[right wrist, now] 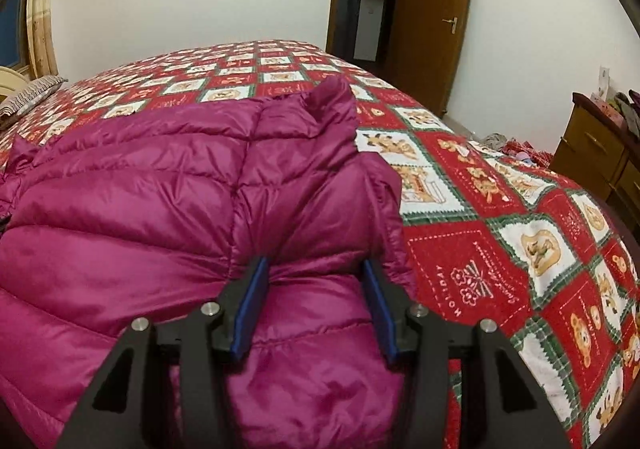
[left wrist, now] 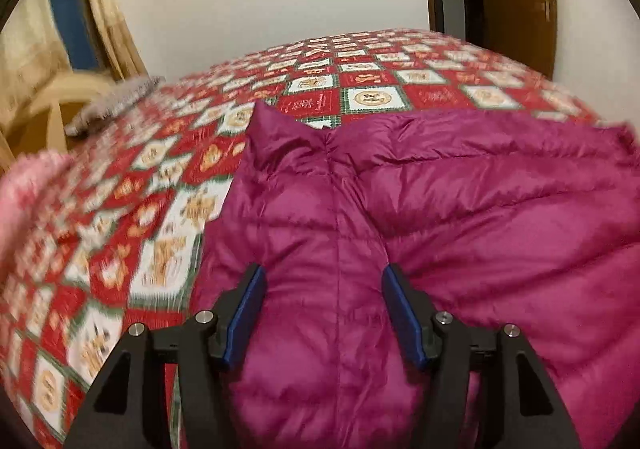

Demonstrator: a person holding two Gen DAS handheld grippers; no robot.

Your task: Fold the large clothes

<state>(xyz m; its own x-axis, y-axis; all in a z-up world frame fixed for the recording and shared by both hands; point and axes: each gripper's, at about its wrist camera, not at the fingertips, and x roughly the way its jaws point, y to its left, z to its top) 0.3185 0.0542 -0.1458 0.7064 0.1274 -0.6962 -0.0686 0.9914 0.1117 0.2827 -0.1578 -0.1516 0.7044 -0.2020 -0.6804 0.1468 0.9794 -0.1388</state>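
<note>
A magenta quilted down jacket (left wrist: 460, 209) lies spread on the bed, also in the right wrist view (right wrist: 160, 201). My left gripper (left wrist: 322, 273) is open, its blue pads on either side of a puffy sleeve fold at the jacket's left edge. My right gripper (right wrist: 314, 263) is open too, its pads straddling a bulging fold at the jacket's right edge. Neither gripper pinches the fabric tight. The left wrist view is blurred by motion.
The bed has a red, white and green patterned cover (right wrist: 500, 249). A grey striped pillow (left wrist: 116, 105) lies at the far left, and something pink and fluffy (left wrist: 28, 185) is at the left edge. A wooden dresser (right wrist: 596, 153) stands right; a door (right wrist: 432, 17) behind.
</note>
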